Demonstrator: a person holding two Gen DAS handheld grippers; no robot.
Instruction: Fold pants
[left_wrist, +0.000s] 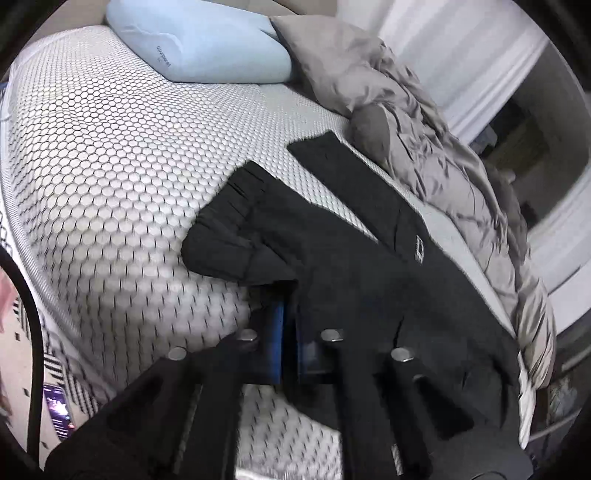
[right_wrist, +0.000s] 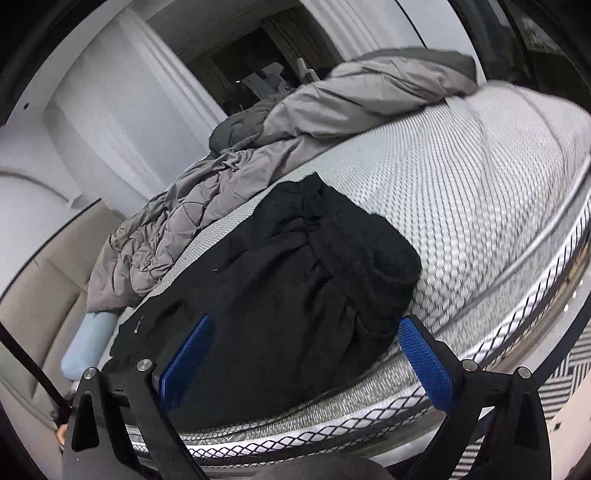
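Left wrist view: black pants (left_wrist: 332, 236) lying on the bare mattress (left_wrist: 110, 166), one leg out toward the grey duvet (left_wrist: 424, 147), waistband bunched. Left gripper (left_wrist: 290, 332) pinched on a fabric edge. Right gripper (right_wrist: 306, 354) spread wide over the crumpled heap, holding nothing. Folding barely begun; smoothing and every fold remain.

The pants (right_wrist: 280, 266) are matt black cloth, soft and creased, gathered into ridges at the waistband. The mattress (left_wrist: 110, 177) under them has a white knit cover quilted in a raised honeycomb. At the far side, the grey quilt (left_wrist: 436, 166) is thin, stitched cloth with a faint sheen, and the pale blue pillow (left_wrist: 199, 40) looks smooth. The right hand-held gripper (right_wrist: 306, 362) is matt black plastic with metal screw heads and rough, knurled blue pads (right_wrist: 424, 362).
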